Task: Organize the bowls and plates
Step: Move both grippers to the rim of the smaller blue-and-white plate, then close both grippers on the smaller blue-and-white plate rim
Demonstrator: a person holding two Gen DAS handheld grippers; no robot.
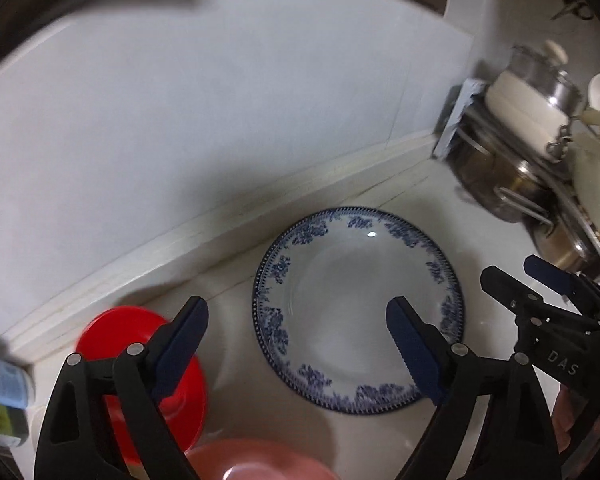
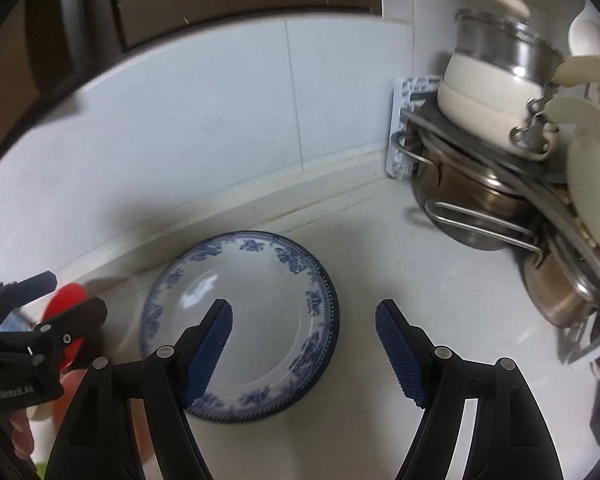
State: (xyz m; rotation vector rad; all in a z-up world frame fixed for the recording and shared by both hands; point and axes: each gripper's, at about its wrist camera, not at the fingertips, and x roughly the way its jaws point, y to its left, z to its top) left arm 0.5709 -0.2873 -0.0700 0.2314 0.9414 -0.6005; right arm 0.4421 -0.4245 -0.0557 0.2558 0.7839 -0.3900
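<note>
With the round blue-and-white floral ceramic plate [image 2: 240,320] lying flat on the white countertop [image 2: 420,280] near the wall, your right gripper [image 2: 304,344] and left gripper [image 1: 296,352] hang open and empty, straddling its rims to pick it up.

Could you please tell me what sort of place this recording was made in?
Most likely a home kitchen: a white tiled wall behind a white counter, stacked steel pots on a rack, and a blue-patterned white plate.

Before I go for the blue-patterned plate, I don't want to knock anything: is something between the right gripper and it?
Nothing visible. The right gripper hangs open over the blue-patterned plate, its jaws empty. The red bowl sits off to the plate's left, the pots to its right.
</note>
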